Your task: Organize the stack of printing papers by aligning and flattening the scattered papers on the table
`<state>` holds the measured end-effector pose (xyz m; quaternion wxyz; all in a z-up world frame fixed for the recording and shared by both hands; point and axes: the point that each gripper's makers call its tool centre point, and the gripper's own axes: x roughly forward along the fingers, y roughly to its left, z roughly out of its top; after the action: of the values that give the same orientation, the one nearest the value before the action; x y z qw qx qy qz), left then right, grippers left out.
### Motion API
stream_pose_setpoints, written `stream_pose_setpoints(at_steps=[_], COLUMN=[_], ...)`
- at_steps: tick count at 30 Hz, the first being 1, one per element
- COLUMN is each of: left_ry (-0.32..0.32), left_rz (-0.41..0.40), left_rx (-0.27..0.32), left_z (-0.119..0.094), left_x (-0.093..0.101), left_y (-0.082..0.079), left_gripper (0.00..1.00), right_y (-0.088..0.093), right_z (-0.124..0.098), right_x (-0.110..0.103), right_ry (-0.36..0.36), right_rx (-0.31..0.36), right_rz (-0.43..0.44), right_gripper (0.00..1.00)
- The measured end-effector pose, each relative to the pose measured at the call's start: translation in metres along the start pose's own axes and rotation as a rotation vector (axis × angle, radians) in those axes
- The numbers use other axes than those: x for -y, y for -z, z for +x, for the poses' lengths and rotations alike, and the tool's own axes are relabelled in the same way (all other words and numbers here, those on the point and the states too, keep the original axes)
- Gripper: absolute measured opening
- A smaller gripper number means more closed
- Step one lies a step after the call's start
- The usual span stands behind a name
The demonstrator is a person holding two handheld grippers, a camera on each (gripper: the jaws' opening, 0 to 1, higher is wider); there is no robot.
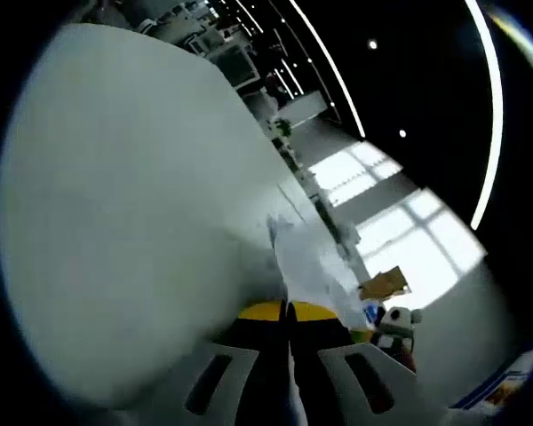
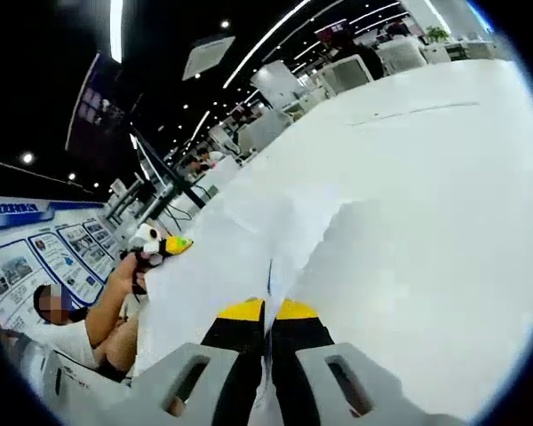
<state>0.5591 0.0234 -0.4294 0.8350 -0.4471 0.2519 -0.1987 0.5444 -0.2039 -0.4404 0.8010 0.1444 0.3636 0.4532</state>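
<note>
Paper (image 1: 306, 262) pinched in left tongs (image 1: 287, 312), jaws together, sheet running straight ahead above white surface (image 1: 124, 204). In right gripper view, likewise: right tongs (image 2: 268, 311) clamped on paper edge (image 2: 249, 240), sheets stretching forward over surface (image 2: 426, 177).

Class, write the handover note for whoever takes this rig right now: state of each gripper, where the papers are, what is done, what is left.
Left gripper: jaws closed on a sheet of the papers.
Right gripper: jaws closed on the papers' edge.
Papers: white sheets on the white table, lying uneven, edges not matching.
Done: both grippers have a hold.
Left: square the edges, press the stack flat, probably release afterwards.
</note>
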Motion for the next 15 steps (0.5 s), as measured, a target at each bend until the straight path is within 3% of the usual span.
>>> stream_pose_setpoints(at_steps=[1,3,4,5,6,7,8,9,10,12,13,15], left_ry=[-0.015,0.019,0.019,0.022,0.061,0.176,0.176,0.237,0.282,0.303,0.352,0.481], left_rz=[0.011,0.001,0.008,0.005,-0.017,-0.031,-0.060,0.016,0.035,0.088,0.193,0.500], left_rx=[-0.004,0.021,0.019,0.021,0.045,0.145,0.134,0.203,0.188,0.205,0.227,0.278], left_z=[-0.004,-0.001,0.002,0.003,0.004,-0.003,-0.006,-0.007,-0.009,-0.013,-0.022,-0.046], left_x=[0.000,0.005,0.006,0.005,0.012,0.025,0.027,0.039,0.050,0.057,0.072,0.117], left_y=[0.009,0.002,0.003,0.003,0.000,-0.018,-0.018,-0.030,-0.028,-0.030,-0.032,-0.035], left_gripper=[0.06,0.06,0.06,0.05,0.05,0.05,0.05,0.05,0.05,0.05,0.05,0.06], right_y=[0.002,-0.006,-0.013,-0.012,-0.010,-0.005,-0.008,-0.002,-0.008,-0.013,-0.026,-0.060], right_z=[0.002,0.000,-0.001,-0.002,-0.001,-0.001,-0.001,-0.003,-0.005,-0.009,-0.016,-0.040], right_x=[0.003,0.004,0.006,0.005,-0.004,-0.007,-0.009,-0.011,-0.017,-0.020,-0.027,-0.049], right_ry=[0.015,0.016,0.029,0.025,-0.039,-0.064,-0.089,-0.092,-0.121,-0.119,-0.125,-0.136], right_rx=[-0.002,0.046,0.103,0.112,0.129,0.110,0.131,0.102,0.139,0.161,0.218,0.383], right_rz=[-0.019,-0.068,-0.129,-0.143,-0.160,-0.149,-0.211,-0.227,-0.264,-0.261,-0.270,-0.320], right_gripper=[0.00,0.00,0.03,0.09,0.14,0.18,0.12,0.05,0.01,0.00,0.00,0.00])
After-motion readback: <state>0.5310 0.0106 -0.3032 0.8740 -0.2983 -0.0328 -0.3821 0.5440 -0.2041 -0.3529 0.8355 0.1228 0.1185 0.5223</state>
